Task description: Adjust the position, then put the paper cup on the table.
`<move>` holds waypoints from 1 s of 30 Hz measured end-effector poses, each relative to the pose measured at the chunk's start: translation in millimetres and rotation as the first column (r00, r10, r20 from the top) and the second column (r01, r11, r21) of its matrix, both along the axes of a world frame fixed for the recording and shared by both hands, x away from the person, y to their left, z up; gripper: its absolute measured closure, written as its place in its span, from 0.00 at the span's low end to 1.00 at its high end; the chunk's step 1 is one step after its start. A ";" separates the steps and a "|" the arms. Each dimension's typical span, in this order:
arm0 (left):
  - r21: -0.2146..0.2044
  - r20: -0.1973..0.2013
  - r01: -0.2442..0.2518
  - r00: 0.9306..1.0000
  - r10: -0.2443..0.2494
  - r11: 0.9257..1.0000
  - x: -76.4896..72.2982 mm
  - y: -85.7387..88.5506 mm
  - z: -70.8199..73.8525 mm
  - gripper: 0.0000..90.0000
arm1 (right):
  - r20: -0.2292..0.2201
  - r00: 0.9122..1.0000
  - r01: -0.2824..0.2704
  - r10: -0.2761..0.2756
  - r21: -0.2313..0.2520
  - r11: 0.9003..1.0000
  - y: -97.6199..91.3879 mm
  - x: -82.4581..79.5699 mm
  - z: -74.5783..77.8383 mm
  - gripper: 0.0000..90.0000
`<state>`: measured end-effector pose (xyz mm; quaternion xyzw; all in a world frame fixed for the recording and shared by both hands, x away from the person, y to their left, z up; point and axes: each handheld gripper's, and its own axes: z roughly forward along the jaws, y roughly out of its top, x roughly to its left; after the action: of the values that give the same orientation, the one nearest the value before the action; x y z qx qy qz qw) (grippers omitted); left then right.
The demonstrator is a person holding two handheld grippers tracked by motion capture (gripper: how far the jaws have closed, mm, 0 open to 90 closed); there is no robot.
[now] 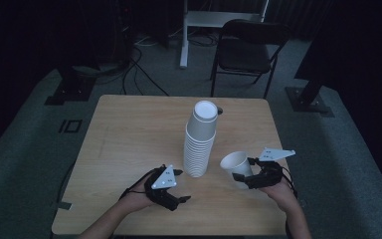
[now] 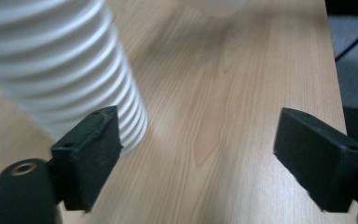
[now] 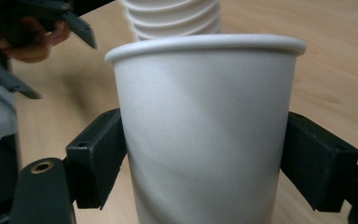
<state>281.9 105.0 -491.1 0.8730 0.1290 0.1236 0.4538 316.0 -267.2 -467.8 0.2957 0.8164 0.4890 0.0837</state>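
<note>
A tall stack of upturned white paper cups (image 1: 199, 144) stands on the wooden table (image 1: 129, 129), a little right of its middle. My left gripper (image 1: 183, 185) lies just left of the stack's base. In the left gripper view the left gripper (image 2: 205, 154) is open, bare tabletop lies between its jaws, and the stack (image 2: 60, 60) rises beyond the left jaw. My right gripper (image 1: 242, 169) is shut on a single white cup (image 1: 236, 167) to the right of the stack, mouth tilted up and left. In the right gripper view both pads press the cup's (image 3: 205, 130) sides.
A dark folding chair (image 1: 246, 50) and a white stand leg (image 1: 184, 45) are on the floor beyond the table's far edge. Cables run across the floor at the back left. A small dark object (image 1: 220, 110) sits behind the stack. The table's left half is bare wood.
</note>
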 end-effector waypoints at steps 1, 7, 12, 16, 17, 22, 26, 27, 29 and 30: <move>-0.012 -0.018 -0.018 1.000 0.017 1.000 1.3 5.2 -1.8 0.11 | 0.020 0.999 0.029 -0.029 0.002 1.000 -1.4 -0.4 -0.5 0.22; -0.124 -0.117 -0.154 0.983 0.139 0.980 6.2 40.0 -15.1 0.09 | 0.082 0.988 0.127 -0.133 0.073 0.989 -10.3 -1.1 -1.0 0.22; -0.221 -0.247 -0.395 0.907 0.341 0.892 17.0 76.2 -27.1 0.02 | 0.112 0.971 0.202 -0.213 0.102 0.974 -13.8 0.4 -2.6 0.22; -0.215 -0.298 -0.571 0.811 0.503 0.792 20.9 102.6 -35.5 0.02 | 0.118 0.959 0.244 -0.259 0.133 0.961 -15.8 2.3 -5.4 0.22; -0.201 -0.300 -0.593 0.795 0.527 0.780 21.1 105.5 -36.7 0.02 | 0.119 0.956 0.250 -0.267 0.138 0.958 -16.0 2.7 -6.2 0.22; -0.184 -0.310 -0.668 0.736 0.602 0.721 19.3 119.0 -41.6 0.02 | 0.127 0.953 0.260 -0.276 0.132 0.957 -15.0 3.4 -8.3 0.22; -0.179 -0.296 -0.688 0.720 0.628 0.704 17.7 120.7 -42.8 0.02 | 0.125 0.949 0.271 -0.289 0.141 0.952 -16.5 3.8 -9.3 0.22; -0.186 -0.296 -0.699 0.710 0.638 0.691 16.7 121.2 -43.0 0.02 | 0.120 0.945 0.286 -0.303 0.139 0.948 -17.7 5.5 -10.5 0.22; -0.201 -0.294 -0.718 0.693 0.658 0.666 14.2 123.9 -42.5 0.02 | 0.120 0.940 0.303 -0.319 0.136 0.943 -18.3 8.3 -12.0 0.22; -0.205 -0.297 -0.720 0.692 0.659 0.663 13.4 124.8 -42.3 0.02 | 0.119 0.938 0.310 -0.326 0.137 0.941 -18.6 10.1 -13.0 0.22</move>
<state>295.3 229.8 -533.4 0.6844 0.5128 0.1783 0.4867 326.1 -285.8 -480.8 0.3933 0.7202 0.5349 0.2013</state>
